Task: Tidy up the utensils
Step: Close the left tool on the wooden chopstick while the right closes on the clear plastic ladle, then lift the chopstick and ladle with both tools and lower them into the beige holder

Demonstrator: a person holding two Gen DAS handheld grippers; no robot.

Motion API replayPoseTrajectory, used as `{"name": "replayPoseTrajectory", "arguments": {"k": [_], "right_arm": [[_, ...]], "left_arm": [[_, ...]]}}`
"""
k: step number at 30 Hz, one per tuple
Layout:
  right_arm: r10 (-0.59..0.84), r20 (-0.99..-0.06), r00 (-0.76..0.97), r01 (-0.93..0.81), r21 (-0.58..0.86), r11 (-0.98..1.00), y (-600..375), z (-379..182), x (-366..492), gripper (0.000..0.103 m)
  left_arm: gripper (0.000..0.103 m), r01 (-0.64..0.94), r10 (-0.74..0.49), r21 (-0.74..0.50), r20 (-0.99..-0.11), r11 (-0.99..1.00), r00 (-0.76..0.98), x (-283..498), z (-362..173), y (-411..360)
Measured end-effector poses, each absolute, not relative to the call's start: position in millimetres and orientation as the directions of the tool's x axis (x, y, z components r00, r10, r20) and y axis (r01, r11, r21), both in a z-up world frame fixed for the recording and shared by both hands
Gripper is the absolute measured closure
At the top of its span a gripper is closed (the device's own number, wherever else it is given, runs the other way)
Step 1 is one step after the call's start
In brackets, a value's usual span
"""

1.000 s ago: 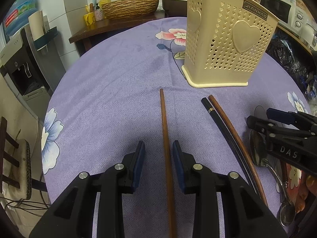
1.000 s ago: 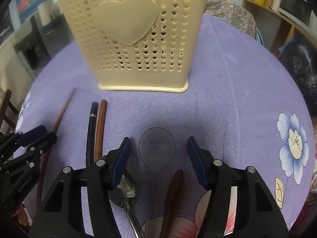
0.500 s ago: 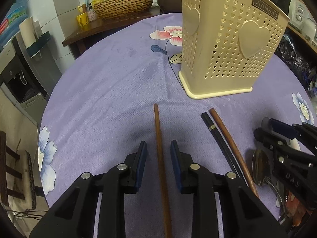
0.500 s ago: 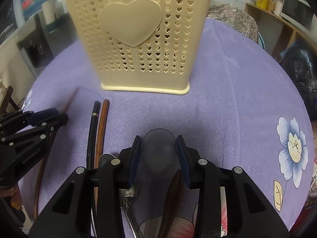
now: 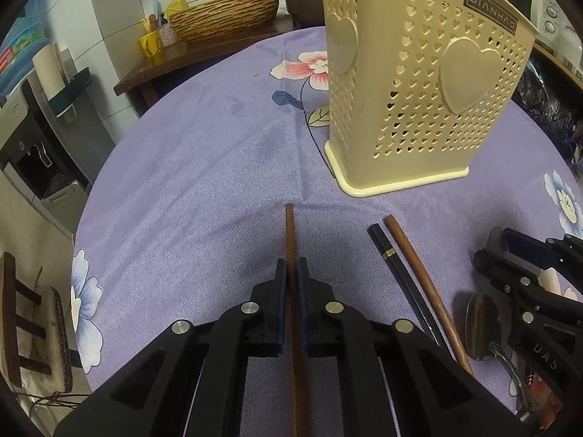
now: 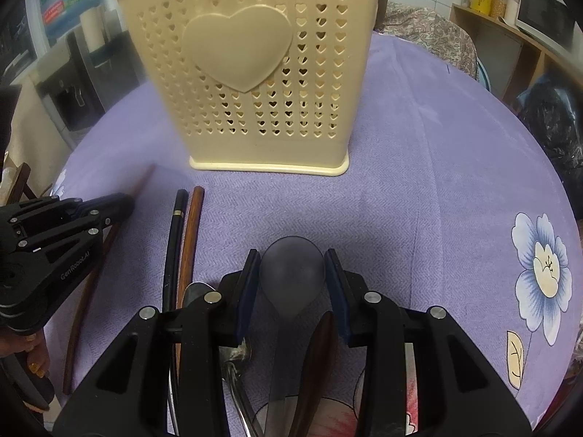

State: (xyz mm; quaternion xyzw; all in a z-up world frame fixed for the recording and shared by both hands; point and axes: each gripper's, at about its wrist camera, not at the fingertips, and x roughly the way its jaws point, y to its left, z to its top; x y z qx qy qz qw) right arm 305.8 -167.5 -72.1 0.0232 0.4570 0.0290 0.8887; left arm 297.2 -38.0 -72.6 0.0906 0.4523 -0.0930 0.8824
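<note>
My left gripper is shut on a brown chopstick that lies on the purple cloth, its tip pointing at the cream heart-pattern utensil basket. A black chopstick and a second brown chopstick lie side by side to the right. In the right wrist view my right gripper is shut on the bowl of a translucent grey spoon, pads touching both sides. A metal spoon and a dark wooden spoon lie beside it. The basket stands upright just ahead.
The round table's flowered purple cloth stretches bare to the left. Beyond the far edge are a wooden side table with a wicker bowl and a water dispenser. A chair stands at the left edge.
The left jaws closed onto the brown chopstick while that gripper slid a little toward the basket. The right jaws closed from wide apart onto the grey spoon's bowl.
</note>
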Motion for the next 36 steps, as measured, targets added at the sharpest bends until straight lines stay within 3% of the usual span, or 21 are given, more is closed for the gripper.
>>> {"name": "replayPoseTrajectory", "arguments": {"k": [5, 12, 24, 36], "right_arm": [[0.103, -0.774, 0.625, -0.043, 0.097, 0.994, -173.9, -54.5, 294.4, 0.066], [0.187, -0.678, 0.711, -0.105, 0.161, 0.981, -193.1, -9.4, 253.6, 0.066], [0.283, -0.534, 0.797, -0.215, 0.188, 0.958, -212.5, 60.4, 205.8, 0.066], [0.323, -0.514, 0.795, -0.250, 0.208, 0.946, -212.5, 60.3, 213.8, 0.066]], "left_arm": [[0.096, 0.234, -0.124, 0.032, -0.775, 0.972, 0.619, 285.7, -58.4, -31.7], [0.096, 0.245, -0.220, -0.053, -0.648, 0.968, 0.729, 244.9, 4.7, -13.0], [0.096, 0.287, -0.296, -0.096, -0.484, 0.953, 0.823, 194.0, 68.7, -8.2], [0.096, 0.301, -0.318, -0.114, -0.480, 0.947, 0.818, 200.1, 76.0, -11.7]]}}
